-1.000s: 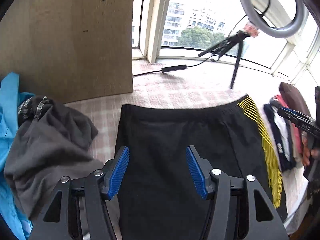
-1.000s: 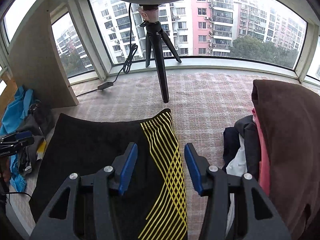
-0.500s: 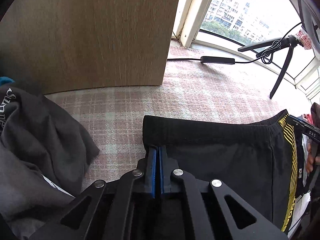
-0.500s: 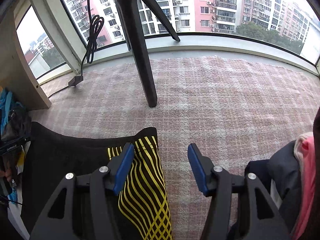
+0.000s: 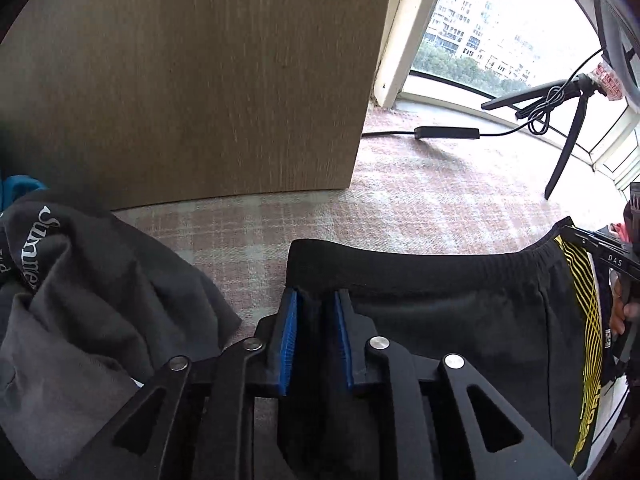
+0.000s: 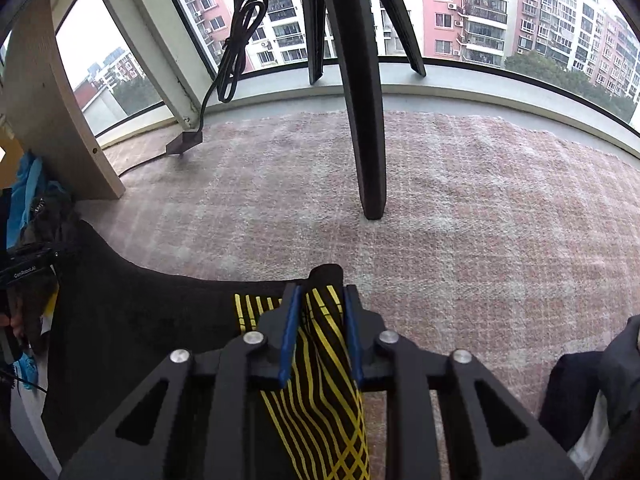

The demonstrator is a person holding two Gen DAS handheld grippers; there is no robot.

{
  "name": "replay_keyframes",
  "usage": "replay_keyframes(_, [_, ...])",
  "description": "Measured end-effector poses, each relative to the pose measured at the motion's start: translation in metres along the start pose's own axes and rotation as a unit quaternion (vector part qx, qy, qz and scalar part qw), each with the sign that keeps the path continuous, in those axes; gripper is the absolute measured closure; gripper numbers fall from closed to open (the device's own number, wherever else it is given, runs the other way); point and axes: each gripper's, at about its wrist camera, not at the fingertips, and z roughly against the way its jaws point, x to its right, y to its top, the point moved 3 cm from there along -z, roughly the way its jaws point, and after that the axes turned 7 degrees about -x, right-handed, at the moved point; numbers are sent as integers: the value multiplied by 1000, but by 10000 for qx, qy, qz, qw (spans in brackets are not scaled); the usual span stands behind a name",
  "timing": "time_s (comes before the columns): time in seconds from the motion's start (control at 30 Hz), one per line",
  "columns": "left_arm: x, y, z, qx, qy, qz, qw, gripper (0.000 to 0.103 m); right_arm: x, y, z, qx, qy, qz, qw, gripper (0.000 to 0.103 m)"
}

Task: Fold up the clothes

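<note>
Black shorts [image 5: 452, 320] with a yellow-striped side panel [image 6: 320, 392] lie flat on the pink checked cloth. My left gripper [image 5: 316, 300] is shut on the left corner of the waistband. My right gripper [image 6: 320, 294] is shut on the right corner, on the yellow-striped part, and also shows in the left wrist view [image 5: 616, 264]. The left gripper shows at the left edge of the right wrist view [image 6: 28, 268].
A grey garment [image 5: 92, 304] with white lettering lies bunched just left of the shorts, over a blue one [image 6: 24, 196]. A wooden panel [image 5: 192, 80] stands behind. A black tripod leg [image 6: 366, 120] stands ahead. Folded dark clothes [image 6: 592, 396] lie at the right. A cable with inline box [image 5: 446, 133] runs by the window.
Both grippers moved forward to the waistband. The right gripper closed on the yellow-striped corner. The left gripper stays clamped on the left corner, its pads now slightly apart over the cloth.
</note>
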Motion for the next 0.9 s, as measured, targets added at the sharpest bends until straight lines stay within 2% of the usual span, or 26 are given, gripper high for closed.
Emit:
replay_keyframes(0.1, [-9, -2, 7, 45, 36, 88, 9999, 83, 8, 7, 13, 402, -38, -219, 9989, 95])
replay_keyframes(0.13, [-11, -3, 10, 44, 19, 120, 9999, 83, 7, 9, 12, 374, -73, -191, 9991, 94])
replay_keyframes(0.23, [-15, -17, 28, 66, -120, 144, 9998, 83, -5, 10, 5, -141, -361, 74, 9992, 85])
replay_keyframes(0.3, [-14, -35, 50, 123, -218, 107, 9996, 83, -13, 7, 16, -154, -507, 139, 9985, 75])
replay_keyframes(0.43, [-14, -88, 100, 153, -464, 1, 9988, 83, -28, -9, 75, 215, 71, 156, 9996, 71])
replay_keyframes(0.5, [-17, -123, 126, 149, -602, 59, 9981, 79, -36, -23, 114, 423, 405, 207, 9981, 71])
replay_keyframes(0.57, [-23, -160, 149, 75, -672, 185, 9975, 73, -41, -41, 153, 558, 738, 279, 9953, 71])
replay_keyframes(0.67, [-32, -218, 176, -168, -603, 328, 9975, 72, -39, -78, 210, 678, 1125, 210, 9911, 71])
replay_keyframes(0.77, [-30, -273, 191, -471, -513, 171, 9974, 72, -35, -123, 260, 723, 1476, 22, 9864, 68])
replay_keyframes(0.8, [-27, -287, 190, -575, -509, 91, 9970, 71, -37, -140, 270, 714, 1557, 40, 9852, 59])
replay_keyframes(0.83, [-24, -297, 184, -680, -549, 24, 9962, 70, -42, -158, 278, 684, 1603, 56, 9847, 56])
replay_keyframes(0.9, [-17, -309, 168, -857, -662, -153, 9940, 70, -63, -197, 270, 428, 1548, 120, 9869, 54])
